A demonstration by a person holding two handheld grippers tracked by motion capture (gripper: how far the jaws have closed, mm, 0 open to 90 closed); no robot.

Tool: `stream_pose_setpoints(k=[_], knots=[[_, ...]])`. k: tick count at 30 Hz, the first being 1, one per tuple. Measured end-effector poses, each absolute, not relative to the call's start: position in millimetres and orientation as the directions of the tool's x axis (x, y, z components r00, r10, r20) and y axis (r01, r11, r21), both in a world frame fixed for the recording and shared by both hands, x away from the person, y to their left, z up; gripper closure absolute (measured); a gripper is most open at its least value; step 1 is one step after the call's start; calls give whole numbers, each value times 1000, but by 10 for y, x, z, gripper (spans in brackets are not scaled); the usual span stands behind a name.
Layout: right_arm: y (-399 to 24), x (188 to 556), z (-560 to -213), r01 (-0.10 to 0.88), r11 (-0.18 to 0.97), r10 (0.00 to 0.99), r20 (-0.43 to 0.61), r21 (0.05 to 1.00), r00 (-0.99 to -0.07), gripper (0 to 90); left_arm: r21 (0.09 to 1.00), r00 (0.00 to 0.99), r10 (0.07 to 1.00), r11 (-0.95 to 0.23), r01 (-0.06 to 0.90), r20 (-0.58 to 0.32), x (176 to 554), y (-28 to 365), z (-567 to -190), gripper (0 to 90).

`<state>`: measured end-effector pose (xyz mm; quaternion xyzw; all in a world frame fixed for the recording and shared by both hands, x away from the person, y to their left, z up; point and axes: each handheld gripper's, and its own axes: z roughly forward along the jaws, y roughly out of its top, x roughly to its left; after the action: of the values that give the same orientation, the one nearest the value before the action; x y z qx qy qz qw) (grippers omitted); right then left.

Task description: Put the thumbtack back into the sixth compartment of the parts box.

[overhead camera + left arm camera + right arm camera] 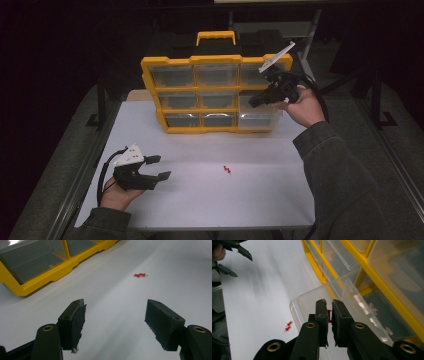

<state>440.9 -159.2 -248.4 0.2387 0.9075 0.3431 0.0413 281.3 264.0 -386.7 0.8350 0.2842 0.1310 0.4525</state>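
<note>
My right gripper (252,101) hovers over a clear drawer (257,120) pulled out of the bottom right of the yellow organizer (200,95). In the right gripper view its jaws (329,307) are shut on a small red push pin (329,315) above the drawer's rim (312,297). Two more red push pins (227,170) lie on the white table, also seen from the left gripper (140,275) and the right gripper (288,325). At the table's left, my left gripper (159,167) rests low and open with nothing between its jaws (115,320), pointing toward those pins.
The organizer's yellow frame (37,282) holds several clear drawers and stands at the back of the white table (200,200). A sleeve and hand (305,107) reach in from the right. Dark floor surrounds the table edges.
</note>
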Motion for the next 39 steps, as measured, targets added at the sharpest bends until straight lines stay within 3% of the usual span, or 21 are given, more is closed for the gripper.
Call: stream_pose_setpoints(k=[13,29,39], knots=[[-1611,4437,-2545,425,653,489,80,627,-869,784,830,802,595,-427,360,-42,2814,2664,-3869,333],[-1440,4120,-2335,326,649,379,79,688,-922,766,829,795,606,-424,363,-38,2826,2679,-3879,308],[-1198,3859,-2523,273,672,303,80,688,-950,735,828,794,607,-425,366,-40,2829,2685,-3883,304]])
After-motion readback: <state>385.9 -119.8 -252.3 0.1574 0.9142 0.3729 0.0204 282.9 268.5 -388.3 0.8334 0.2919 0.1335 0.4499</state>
